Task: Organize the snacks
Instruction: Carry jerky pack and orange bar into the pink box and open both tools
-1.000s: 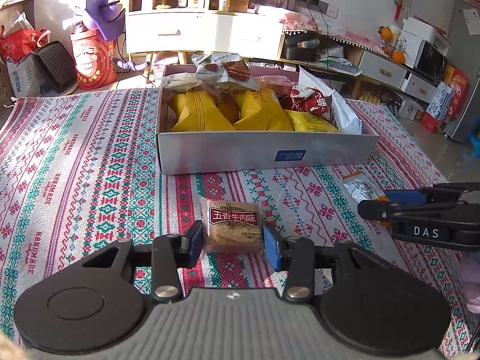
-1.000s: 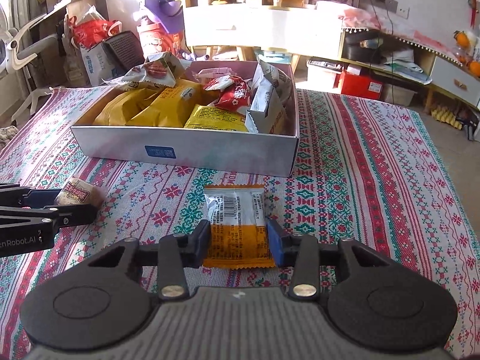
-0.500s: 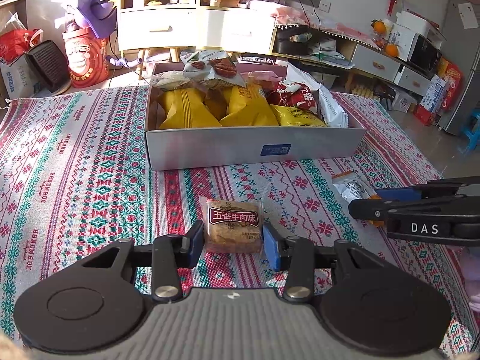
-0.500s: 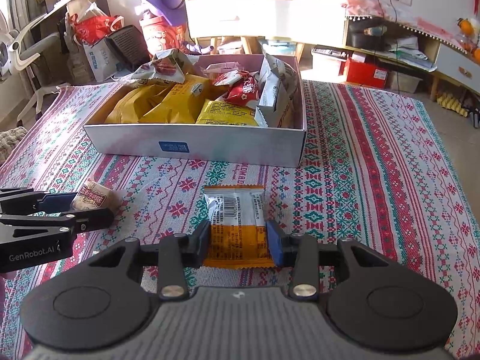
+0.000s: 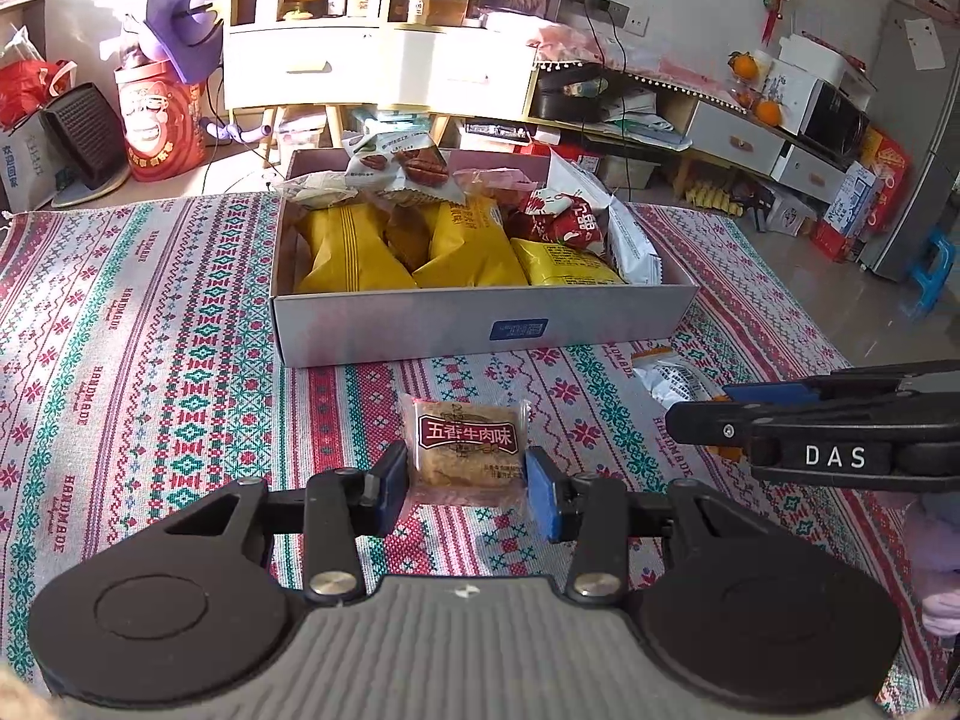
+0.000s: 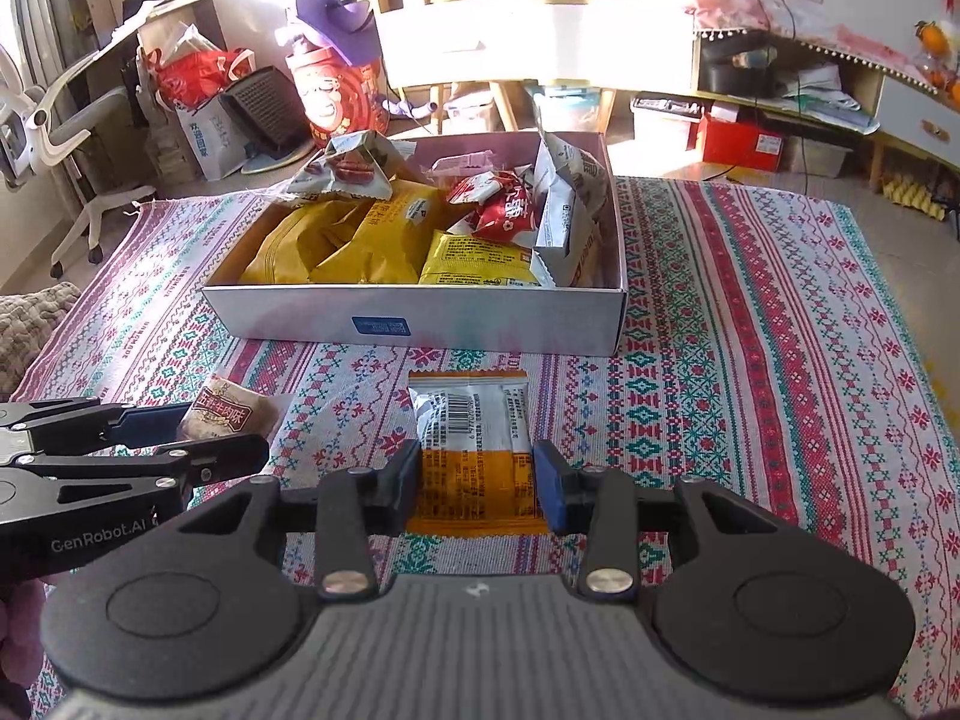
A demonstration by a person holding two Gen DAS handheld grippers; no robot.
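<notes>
A brown cake packet (image 5: 465, 441) with a dark red label sits between the blue pads of my left gripper (image 5: 467, 483), which is shut on it just above the patterned cloth. In the right wrist view the same packet (image 6: 225, 414) shows in the left gripper (image 6: 228, 435) at the lower left. My right gripper (image 6: 478, 486) is shut on a silver and orange packet (image 6: 471, 420), barcode side up. Ahead of both stands the white cardboard box (image 5: 480, 324), holding several yellow, red and white snack bags.
The table is covered by a red, green and white woven cloth (image 5: 150, 360). In the left wrist view the right gripper (image 5: 699, 408) reaches in from the right edge. Shelves, a cabinet and floor clutter lie beyond the table's far edge.
Both grippers keep their hold on their packets. The right wrist view has swung slightly, so the box sits a little further right in it.
</notes>
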